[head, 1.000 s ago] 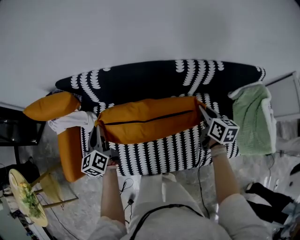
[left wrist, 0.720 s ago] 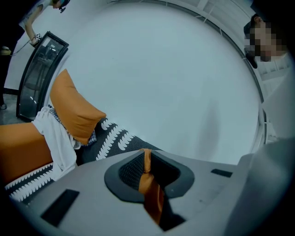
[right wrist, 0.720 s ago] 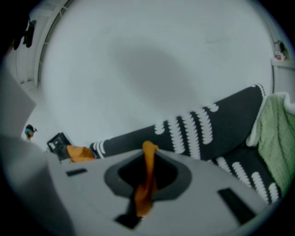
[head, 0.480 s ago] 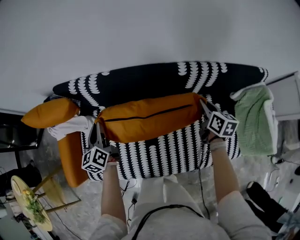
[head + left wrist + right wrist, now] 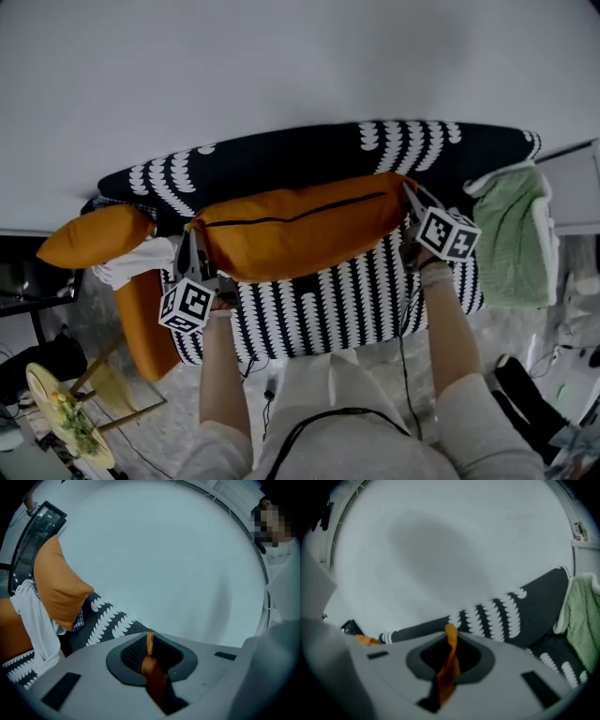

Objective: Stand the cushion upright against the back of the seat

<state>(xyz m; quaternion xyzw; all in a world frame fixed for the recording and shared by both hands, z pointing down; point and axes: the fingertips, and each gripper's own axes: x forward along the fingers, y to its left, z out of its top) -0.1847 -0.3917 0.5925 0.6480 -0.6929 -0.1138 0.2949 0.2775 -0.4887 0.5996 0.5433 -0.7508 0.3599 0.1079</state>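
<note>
A long orange cushion [image 5: 300,230] with a dark zip line hangs over the black-and-white patterned seat [image 5: 347,300], close to the sofa's backrest [image 5: 309,155]. My left gripper [image 5: 194,246] is shut on the cushion's left corner, and a pinch of orange fabric [image 5: 149,665] shows between its jaws. My right gripper [image 5: 412,202] is shut on the cushion's right corner, with orange fabric [image 5: 449,667] pinched there too. In the right gripper view the backrest [image 5: 506,613] lies just ahead.
A second orange cushion [image 5: 89,234] lies at the sofa's left end over white cloth [image 5: 131,261] and an orange armrest [image 5: 145,314]. A green towel [image 5: 516,239] drapes the right end. A plain white wall [image 5: 281,66] stands behind. A small table with a plant [image 5: 70,417] is at the lower left.
Both grippers have carried the orange cushion away from me, toward the backrest. The cushion now sits higher in the head view and covers more of the seat's rear.
</note>
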